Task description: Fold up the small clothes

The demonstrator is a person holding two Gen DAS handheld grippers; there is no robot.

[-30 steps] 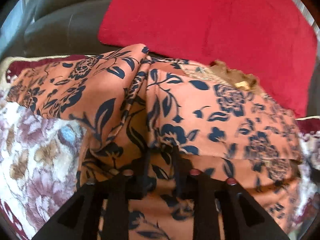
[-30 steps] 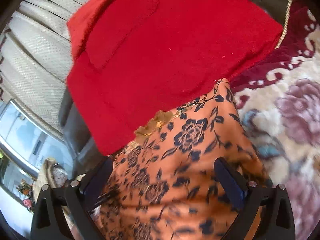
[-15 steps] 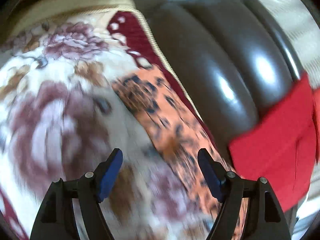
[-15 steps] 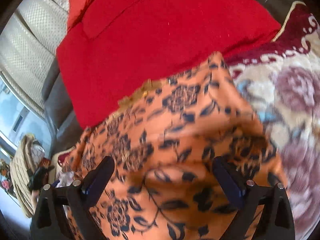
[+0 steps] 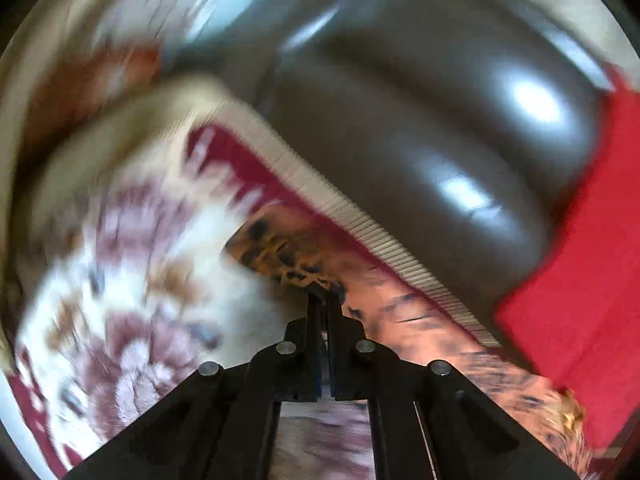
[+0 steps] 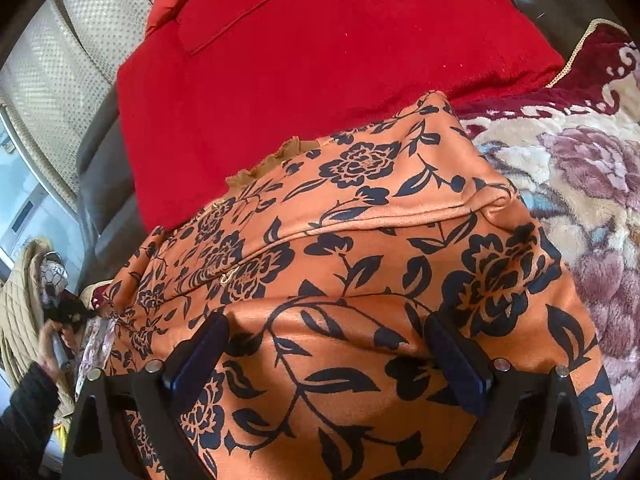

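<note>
Scene: two wrist views over a sofa covered with a plush floral blanket (image 6: 580, 168); the left view is heavily blurred.

Far left, right view: a pale dotted curtain (image 6: 52, 80) hangs at the frame's left edge, and below it a person's hand in a dark sleeve (image 6: 52, 356) shows near some beige padded fabric.

Left gripper (image 5: 324, 292): its black jaws are pressed together, and their tips pinch the edge of the orange floral garment (image 5: 288, 256) where a corner of it lies on the blanket.

Garment, left view: from the pinched corner it runs as a blurred orange strip down to the lower right, alongside the blanket's ribbed cream border (image 5: 360, 216).

Sofa: dark glossy leather cushions (image 5: 460, 128) fill the upper right of the left view, beyond the blanket's border.

Garment, right view: sharp here, orange with dark blue flowers and leaves, it lies in folded layers in the middle of the frame, a fold line crossing it, with a frilled tan trim (image 6: 280, 156) at its far edge.

Red cloth (image 6: 320, 60): spread flat behind the garment, which overlaps its near edge.

Right gripper (image 6: 326, 356): its jaws stand wide apart above the garment, blue pads (image 6: 456, 360) facing inward, closed on nothing.

Far right: bare blanket with mauve roses and a maroon border.
</note>
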